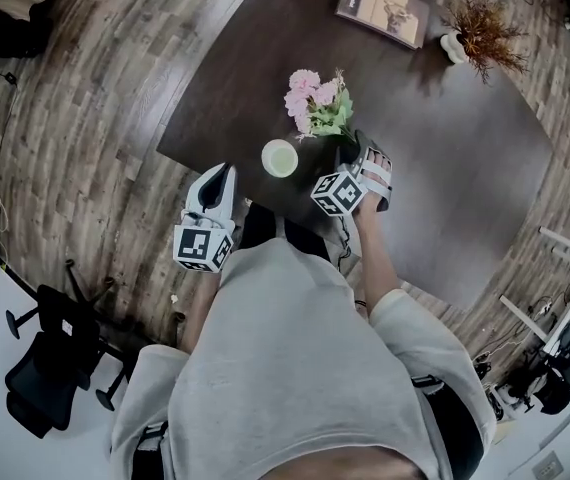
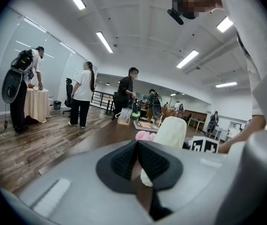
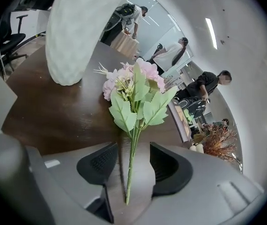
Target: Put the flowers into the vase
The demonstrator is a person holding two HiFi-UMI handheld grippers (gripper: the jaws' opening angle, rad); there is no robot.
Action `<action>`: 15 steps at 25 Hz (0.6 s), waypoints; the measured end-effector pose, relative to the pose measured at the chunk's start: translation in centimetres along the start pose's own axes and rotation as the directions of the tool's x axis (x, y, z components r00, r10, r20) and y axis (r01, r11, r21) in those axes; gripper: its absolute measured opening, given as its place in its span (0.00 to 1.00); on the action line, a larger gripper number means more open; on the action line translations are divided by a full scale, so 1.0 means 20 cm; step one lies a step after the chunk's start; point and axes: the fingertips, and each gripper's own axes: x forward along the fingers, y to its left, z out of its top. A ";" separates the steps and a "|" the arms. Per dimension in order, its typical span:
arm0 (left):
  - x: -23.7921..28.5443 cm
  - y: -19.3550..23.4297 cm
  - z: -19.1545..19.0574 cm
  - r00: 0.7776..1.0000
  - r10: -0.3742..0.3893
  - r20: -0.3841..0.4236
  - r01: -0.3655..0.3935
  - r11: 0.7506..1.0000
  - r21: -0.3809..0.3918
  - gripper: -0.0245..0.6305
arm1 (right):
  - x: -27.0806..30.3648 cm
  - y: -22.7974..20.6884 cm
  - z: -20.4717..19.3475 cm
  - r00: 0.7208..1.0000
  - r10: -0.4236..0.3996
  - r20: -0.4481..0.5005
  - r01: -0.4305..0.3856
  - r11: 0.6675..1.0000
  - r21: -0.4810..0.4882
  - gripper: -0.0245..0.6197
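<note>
Right up close, the right gripper (image 3: 133, 148) has its two black ribbed pads (image 3: 98, 163) standing wide apart. A thin green stem (image 3: 131, 168) runs down the gap between them, and we see neither pad touching it. We follow that stem out to the bunch of pale pink artificial flowers with green leaves (image 3: 136, 86). It lies on the dark brown wooden table (image 3: 54, 116), blooms pointing away from us. Just beside the blooms stands the cream rounded ceramic vase (image 1: 280, 158), upright. On the vase's other side we find the left gripper (image 1: 225, 173) at the table's near edge, jaws pressed together on nothing. Farther out, a flat framed picture (image 1: 383, 6) and a small white pot of dried brown sprigs (image 1: 480, 33) sit by the far edge.
</note>
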 end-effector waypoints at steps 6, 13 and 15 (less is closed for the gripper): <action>0.00 0.04 0.01 1.000 0.016 -0.003 -0.016 1.000 -0.008 0.05 | 0.05 -0.06 0.02 0.999 -0.052 -0.016 0.051 0.999 -0.009 0.15; 0.02 0.05 0.01 1.000 0.008 -0.007 -0.008 1.000 -0.008 0.05 | 0.05 -0.10 0.02 0.995 -0.101 0.001 0.101 0.995 0.017 0.09; 0.03 0.05 0.01 1.000 0.003 -0.007 -0.003 1.000 -0.007 0.05 | 0.04 -0.11 0.02 0.994 -0.105 0.014 0.104 0.994 0.040 0.09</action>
